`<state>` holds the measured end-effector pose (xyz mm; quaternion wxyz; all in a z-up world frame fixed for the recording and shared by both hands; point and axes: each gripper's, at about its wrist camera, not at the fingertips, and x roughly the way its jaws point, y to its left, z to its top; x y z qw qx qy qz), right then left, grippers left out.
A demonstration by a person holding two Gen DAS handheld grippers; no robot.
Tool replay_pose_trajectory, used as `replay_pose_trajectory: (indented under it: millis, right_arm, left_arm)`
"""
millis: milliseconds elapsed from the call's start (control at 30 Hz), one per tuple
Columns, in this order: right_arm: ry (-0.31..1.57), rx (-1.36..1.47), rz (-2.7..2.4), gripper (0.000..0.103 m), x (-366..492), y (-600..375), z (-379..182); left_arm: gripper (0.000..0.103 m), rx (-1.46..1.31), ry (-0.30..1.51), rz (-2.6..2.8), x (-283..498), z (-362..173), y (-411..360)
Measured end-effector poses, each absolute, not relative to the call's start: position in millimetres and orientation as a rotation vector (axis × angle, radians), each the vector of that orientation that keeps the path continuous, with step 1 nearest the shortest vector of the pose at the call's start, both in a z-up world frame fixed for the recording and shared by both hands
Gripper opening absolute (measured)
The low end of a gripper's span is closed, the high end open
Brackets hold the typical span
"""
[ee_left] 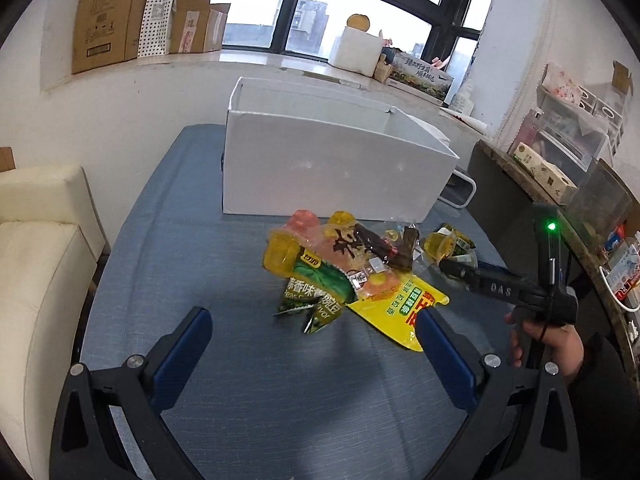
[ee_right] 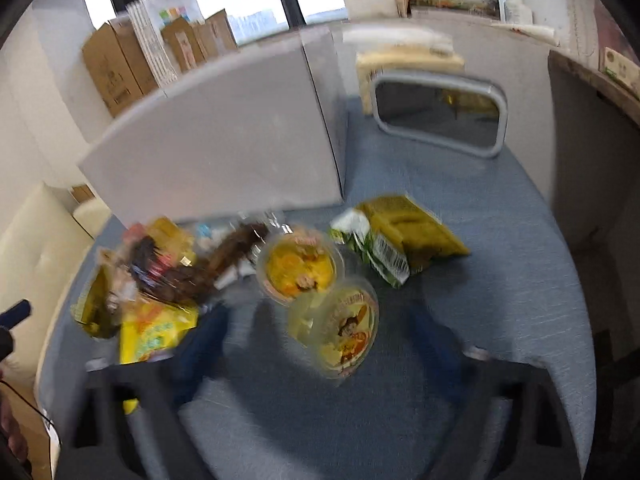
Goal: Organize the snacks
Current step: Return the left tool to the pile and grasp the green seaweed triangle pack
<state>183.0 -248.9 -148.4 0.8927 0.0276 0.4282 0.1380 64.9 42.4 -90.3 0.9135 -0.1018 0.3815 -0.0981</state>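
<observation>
A heap of snacks (ee_left: 344,268) lies on the blue-grey tablecloth (ee_left: 224,272) in front of a white box (ee_left: 320,168): a yellow bag (ee_left: 400,312), a green bag (ee_left: 320,292), jelly cups and dark wrappers. My left gripper (ee_left: 316,344) hovers just short of the heap, open, with nothing between its blue pads (ee_left: 184,348). In the blurred right wrist view, two jelly cups (ee_right: 300,266) (ee_right: 344,324) lie side by side. My right gripper (ee_right: 320,344) stands open around the nearer one, its fingers clear of the cup on both sides. The left wrist view shows the right gripper (ee_left: 446,266) at a cup (ee_left: 438,246).
A green and yellow bag (ee_right: 404,240) lies right of the cups. Behind it stands a grey-rimmed tray (ee_right: 440,112). A cream sofa (ee_left: 36,264) borders the table on the left, and a cluttered dark shelf (ee_left: 532,184) on the right. Cardboard boxes (ee_left: 108,16) sit on the windowsill.
</observation>
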Motion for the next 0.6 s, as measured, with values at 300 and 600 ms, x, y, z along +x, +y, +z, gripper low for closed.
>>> replay_pose_trajectory:
  millis: [300,600]
  right_arm:
    - [0.892,0.031,0.314,0.048,169.2,-248.7,-149.0]
    - [0.861,0.077,0.349,0.048,131.0,-258.8,-135.7]
  left_arm:
    - [0.103,-0.172,0.826,-0.212,84.0,-107.7,36.4]
    - [0.103,-0.108,0.883,-0.26,117.0,-132.3,29.6]
